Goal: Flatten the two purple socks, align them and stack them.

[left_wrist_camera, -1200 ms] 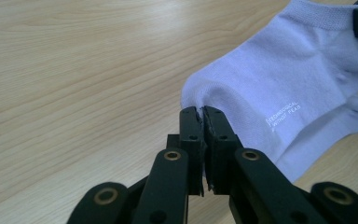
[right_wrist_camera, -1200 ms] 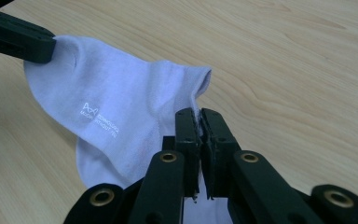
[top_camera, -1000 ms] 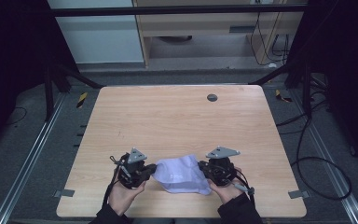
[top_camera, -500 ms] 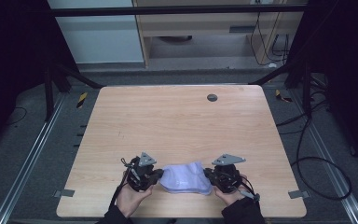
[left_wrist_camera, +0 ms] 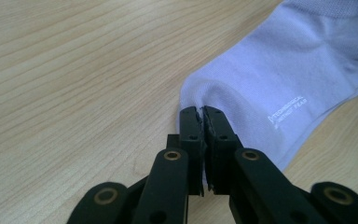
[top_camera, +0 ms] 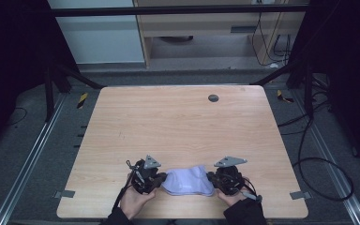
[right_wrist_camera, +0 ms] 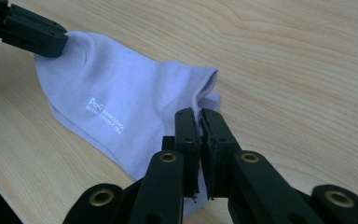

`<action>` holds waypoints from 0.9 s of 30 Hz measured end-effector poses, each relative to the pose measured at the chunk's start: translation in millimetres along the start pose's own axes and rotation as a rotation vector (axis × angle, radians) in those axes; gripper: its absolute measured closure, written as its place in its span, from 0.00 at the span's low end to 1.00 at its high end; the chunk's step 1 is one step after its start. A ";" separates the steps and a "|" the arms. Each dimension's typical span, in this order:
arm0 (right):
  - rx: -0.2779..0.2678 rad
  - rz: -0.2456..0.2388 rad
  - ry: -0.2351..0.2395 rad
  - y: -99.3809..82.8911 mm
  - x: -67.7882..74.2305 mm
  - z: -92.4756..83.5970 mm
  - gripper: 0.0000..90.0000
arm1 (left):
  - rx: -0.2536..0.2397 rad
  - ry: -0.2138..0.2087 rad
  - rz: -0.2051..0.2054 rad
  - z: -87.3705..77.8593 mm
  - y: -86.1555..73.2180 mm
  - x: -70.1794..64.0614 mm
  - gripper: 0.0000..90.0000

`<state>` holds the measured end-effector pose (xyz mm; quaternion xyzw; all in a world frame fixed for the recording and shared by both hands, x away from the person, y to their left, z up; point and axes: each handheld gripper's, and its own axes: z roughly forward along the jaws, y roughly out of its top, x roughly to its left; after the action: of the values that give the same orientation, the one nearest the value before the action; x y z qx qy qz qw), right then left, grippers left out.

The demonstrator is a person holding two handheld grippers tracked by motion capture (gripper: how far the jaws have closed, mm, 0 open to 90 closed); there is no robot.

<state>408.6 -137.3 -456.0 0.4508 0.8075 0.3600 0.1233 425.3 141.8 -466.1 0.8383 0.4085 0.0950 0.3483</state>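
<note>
Both my hands now nearer together than a second ago, sock (top_camera: pixel 187 183) bunched smaller between them. Left gripper (left_wrist_camera: pixel 200 113) and right gripper (right_wrist_camera: pixel 198 114) each clamp opposite sock ends. Fold underway, I judge; laying flat remains.

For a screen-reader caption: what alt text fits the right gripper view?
The right gripper, jaws shut, pinches one end of a pale lilac sock lying on a wooden table. The left gripper clamps the sock's far end at upper left.
</note>
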 end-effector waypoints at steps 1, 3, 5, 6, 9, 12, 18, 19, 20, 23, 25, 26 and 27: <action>-0.006 -0.003 0.000 0.2 -0.1 -1.4 0.96 | -0.001 -0.001 0.004 -0.4 0.2 -0.2 0.96; 0.000 0.005 -0.004 -0.2 -0.5 -2.5 0.96 | 0.005 -0.001 0.005 2.0 -0.6 -1.7 0.96; 0.026 0.006 -0.017 -2.7 -2.9 -0.2 0.95 | 0.021 -0.002 0.010 6.1 -2.2 -3.2 0.96; 0.035 0.003 -0.023 -4.3 -4.2 1.8 0.95 | 0.032 -0.001 0.018 7.8 -2.8 -3.3 0.95; 0.056 0.005 -0.033 -7.2 -6.3 6.1 0.94 | 0.046 0.003 0.020 11.7 -4.6 -3.2 0.95; 0.062 -0.004 -0.043 -8.7 -7.8 8.7 0.90 | 0.052 0.007 0.022 13.0 -6.1 -3.2 0.92; 0.029 -0.035 -0.059 -9.0 -7.1 7.8 0.77 | 0.012 0.017 0.017 2.6 -4.3 -0.6 0.78; 0.006 -0.033 -0.058 -8.6 -7.2 6.0 0.75 | -0.007 0.026 0.017 -1.0 -2.8 0.4 0.78; -0.018 -0.038 -0.052 -8.3 -7.8 4.6 0.75 | -0.026 0.031 0.015 -4.2 -0.8 0.6 0.77; -0.076 -0.042 -0.024 -7.7 -7.6 3.5 0.78 | -0.070 0.033 0.026 -7.9 4.0 -2.0 0.78; -0.095 -0.051 -0.001 -7.5 -6.6 5.7 0.83 | -0.086 0.035 0.049 -4.1 5.6 -7.8 0.81; -0.100 -0.054 0.013 -7.5 -6.5 7.8 0.85 | -0.083 0.034 0.059 -0.5 5.7 -10.4 0.82; -0.100 -0.051 0.029 -7.9 -6.8 10.3 0.87 | -0.080 0.028 0.064 3.5 5.7 -12.8 0.84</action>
<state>412.8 -140.6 -469.6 0.4180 0.8015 0.4031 0.1429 422.1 128.0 -463.3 0.8349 0.3822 0.1342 0.3726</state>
